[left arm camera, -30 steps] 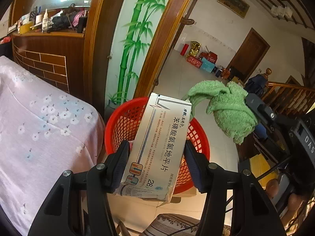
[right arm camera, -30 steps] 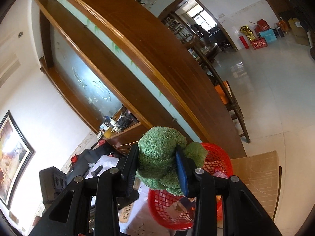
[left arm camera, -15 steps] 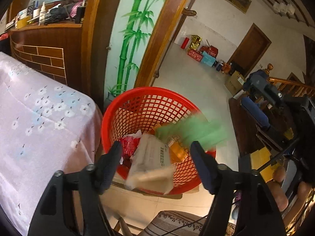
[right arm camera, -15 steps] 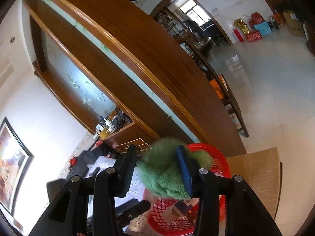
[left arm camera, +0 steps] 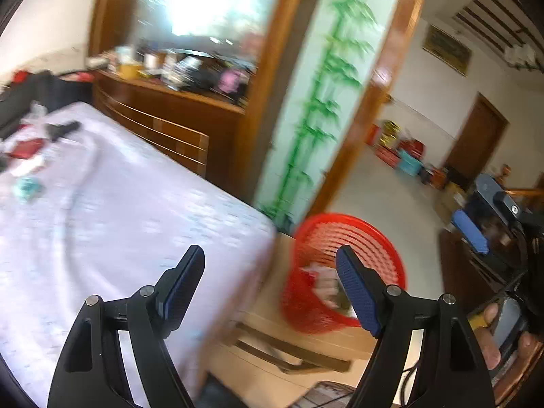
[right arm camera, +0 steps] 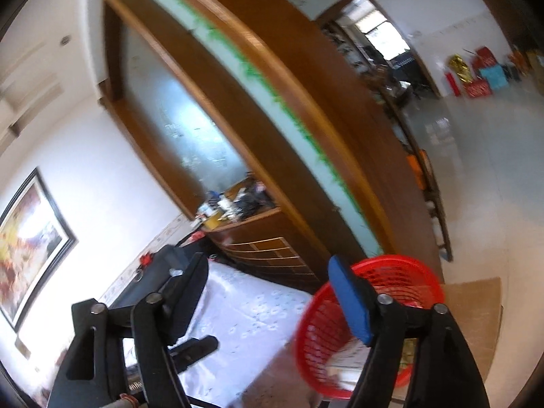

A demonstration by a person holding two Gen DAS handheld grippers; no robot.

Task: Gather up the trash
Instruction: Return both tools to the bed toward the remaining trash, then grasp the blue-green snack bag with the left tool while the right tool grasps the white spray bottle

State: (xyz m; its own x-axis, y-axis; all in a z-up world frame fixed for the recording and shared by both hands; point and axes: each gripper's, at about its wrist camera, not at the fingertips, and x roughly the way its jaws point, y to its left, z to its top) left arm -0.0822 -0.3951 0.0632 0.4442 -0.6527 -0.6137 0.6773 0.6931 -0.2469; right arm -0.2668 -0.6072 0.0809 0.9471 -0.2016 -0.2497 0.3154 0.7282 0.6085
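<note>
A red mesh basket (left arm camera: pixel 350 234) stands on a low wooden stool beside the bed, with blurred trash lying in its bottom. My left gripper (left arm camera: pixel 270 265) hangs over the bed's corner, left of the basket, its jaws opening with nothing between them. In the right wrist view the same red basket (right arm camera: pixel 401 272) shows behind the right finger. My right gripper (right arm camera: pixel 268 272) is above and left of it, its jaws opening and empty. Small items, red, black and teal (left arm camera: pixel 29 187), lie on the far left of the bed.
A bed with a pale floral sheet (left arm camera: pixel 112 210) fills the left. Behind it stand a wooden dresser (left arm camera: pixel 170 115) crowded with bottles and a bamboo-painted panel (left arm camera: pixel 319 102). A wooden stool (left arm camera: pixel 306 340) bears the basket. A person's hand (left arm camera: pixel 493 340) shows at the lower right.
The white medicine box left the left gripper and the green cloth left the right one; both dropped into the basket. Both grippers opened wide, and the left view swung left toward the bed.
</note>
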